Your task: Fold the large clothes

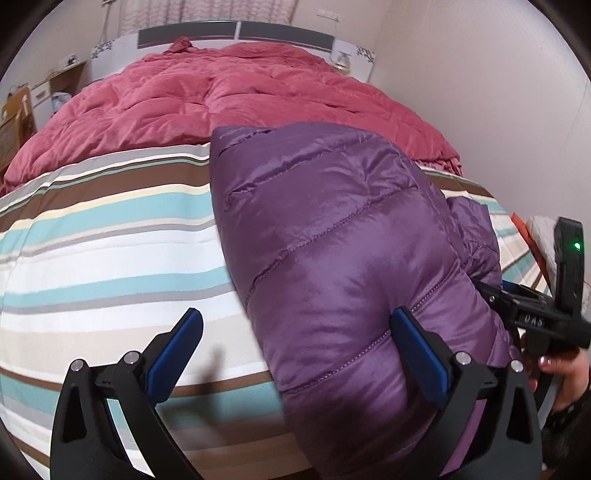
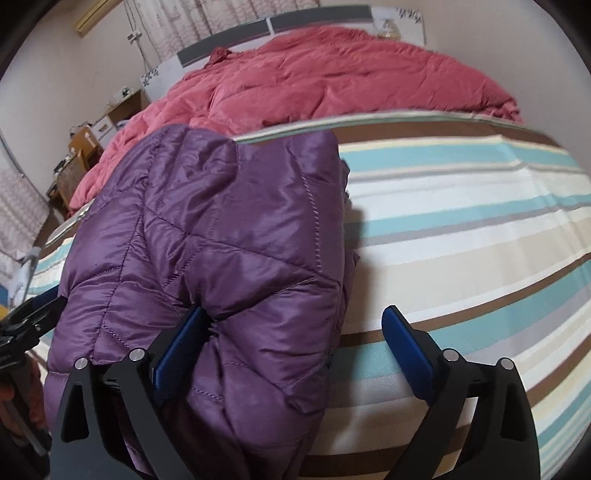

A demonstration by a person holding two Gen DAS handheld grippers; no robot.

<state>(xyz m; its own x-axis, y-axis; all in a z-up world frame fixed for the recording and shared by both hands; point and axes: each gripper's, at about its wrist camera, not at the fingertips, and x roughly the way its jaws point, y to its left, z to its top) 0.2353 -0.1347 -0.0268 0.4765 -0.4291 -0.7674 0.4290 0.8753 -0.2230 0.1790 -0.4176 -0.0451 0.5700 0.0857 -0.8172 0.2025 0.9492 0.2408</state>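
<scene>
A purple quilted jacket (image 1: 332,236) lies folded in a thick bundle on the striped bed sheet (image 1: 110,258). My left gripper (image 1: 301,334) stands open over the bundle's near left edge. Its right finger (image 1: 417,354) rests against the padding and its left finger is over bare sheet. In the right wrist view the jacket (image 2: 207,229) fills the left half. My right gripper (image 2: 295,334) is open at the bundle's near right edge. Its left finger (image 2: 181,347) dents the fabric and its right one hangs over the sheet (image 2: 461,229). Neither gripper clamps the cloth.
A red quilt (image 1: 221,92) is heaped over the far half of the bed, below the headboard (image 1: 236,31). A wall (image 1: 480,92) runs close along the right side. Wooden furniture (image 2: 85,147) stands beyond the left side. A hand (image 1: 565,373) holds the right gripper's handle.
</scene>
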